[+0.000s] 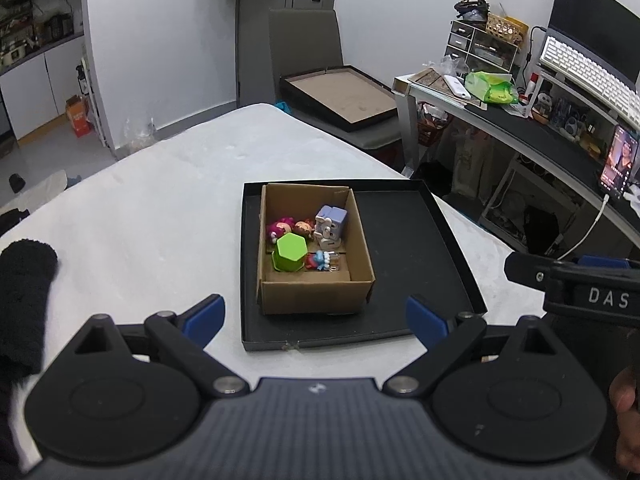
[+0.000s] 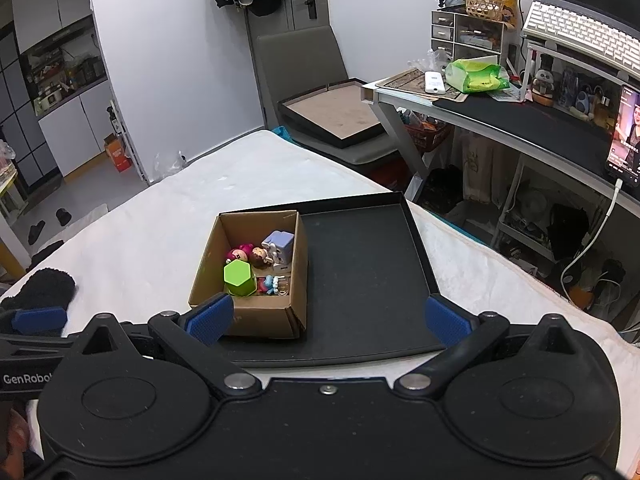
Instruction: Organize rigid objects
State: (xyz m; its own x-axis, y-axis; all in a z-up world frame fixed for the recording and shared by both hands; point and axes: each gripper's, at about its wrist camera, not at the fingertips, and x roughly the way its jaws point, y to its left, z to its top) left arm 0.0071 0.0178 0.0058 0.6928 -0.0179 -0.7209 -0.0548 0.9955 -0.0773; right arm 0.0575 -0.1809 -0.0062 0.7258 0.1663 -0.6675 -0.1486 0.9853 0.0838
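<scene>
Left wrist view: a black fuzzy cloth [image 1: 24, 292] lies at the left edge of the white table [image 1: 152, 208]. The left gripper [image 1: 314, 316] hovers with jaws wide apart, empty, just short of a black tray [image 1: 420, 248]. A cardboard box [image 1: 316, 286] stands in the tray's left half, holding a pink figurine [image 1: 278, 227], a green hexagonal cup [image 1: 290, 252], a small blue figure [image 1: 320, 260] and a lavender cube toy [image 1: 331, 222]. The tray's right half is bare. The right gripper [image 2: 328, 316] likewise hangs spread open, empty.
</scene>
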